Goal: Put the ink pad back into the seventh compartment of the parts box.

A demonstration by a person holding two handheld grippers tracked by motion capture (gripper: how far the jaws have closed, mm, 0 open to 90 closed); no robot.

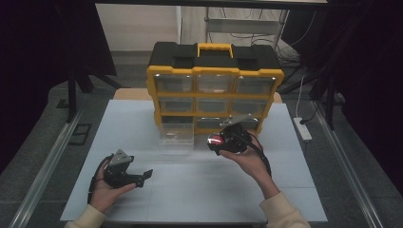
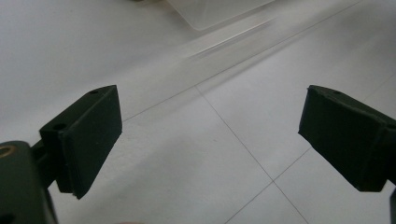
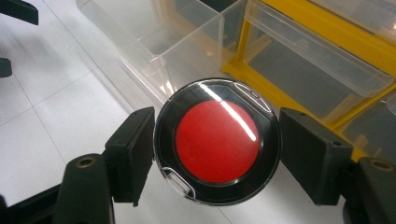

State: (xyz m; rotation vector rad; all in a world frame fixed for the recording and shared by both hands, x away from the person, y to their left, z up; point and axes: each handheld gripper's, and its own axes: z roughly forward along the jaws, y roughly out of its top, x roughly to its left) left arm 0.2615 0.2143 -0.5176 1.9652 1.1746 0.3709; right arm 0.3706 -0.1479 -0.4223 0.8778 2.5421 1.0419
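My right gripper (image 3: 217,154) clamps the round red-centred case (image 3: 217,141), to be kept level and lowered squarely into the pulled-out clear drawer (image 1: 177,134); left gripper (image 1: 145,178) idle, jaws apart

Glossy, seemingly plastic red disc (image 3: 217,141)

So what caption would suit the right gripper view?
Right gripper clamps a round red-centred case above the pulled-out clear drawer of a yellow organizer.

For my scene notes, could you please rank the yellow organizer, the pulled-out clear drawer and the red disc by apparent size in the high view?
1. yellow organizer
2. clear drawer
3. red disc, by far the smallest
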